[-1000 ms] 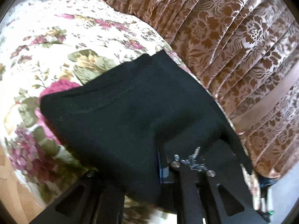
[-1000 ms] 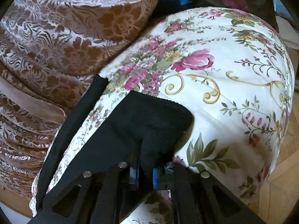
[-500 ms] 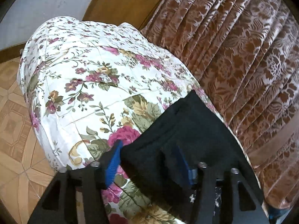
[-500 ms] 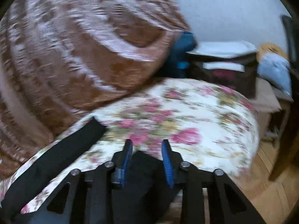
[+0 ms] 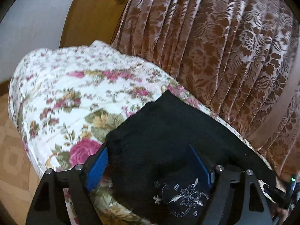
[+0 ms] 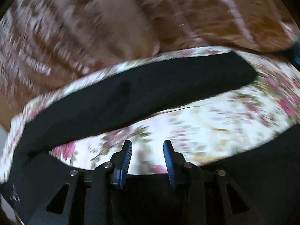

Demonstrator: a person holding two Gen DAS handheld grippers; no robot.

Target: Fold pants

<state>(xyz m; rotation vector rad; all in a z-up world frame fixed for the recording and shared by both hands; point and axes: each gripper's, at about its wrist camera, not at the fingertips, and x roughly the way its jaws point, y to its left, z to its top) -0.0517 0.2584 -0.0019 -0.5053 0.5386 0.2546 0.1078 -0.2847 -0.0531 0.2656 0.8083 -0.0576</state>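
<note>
- The left gripper (image 5: pixel 150 161) is nearest in its view. Its jaws are opening, wide apart, and the black pants (image 5: pixel 168 140) lie between the blue pads (image 5: pixel 97 166) but are not pinched.
- The right gripper (image 6: pixel 147 157) has its jaws partly apart. Between them I see only the floral cover, no cloth.
- The pants (image 6: pixel 131 93) lie on the floral bedspread (image 5: pixel 61 97). In the right wrist view one long leg stretches across the bed near its far edge, and more black cloth lies close under the gripper. A pale embroidered motif (image 5: pixel 183 196) shows near the left gripper.
- My judgement: a first fold may be laid down and both tongs have let go. The garment looks long and not compact, so more folds are left.
- Behind the bed hangs a brown patterned curtain (image 5: pixel 215 46), close to the far edge of the pants. It may disturb a reach there.
- Further back are a wooden door (image 5: pixel 93 18) and a pale wall (image 5: pixel 31 18).
- The right wrist view is much blurred, so small details there are unsure.
</note>
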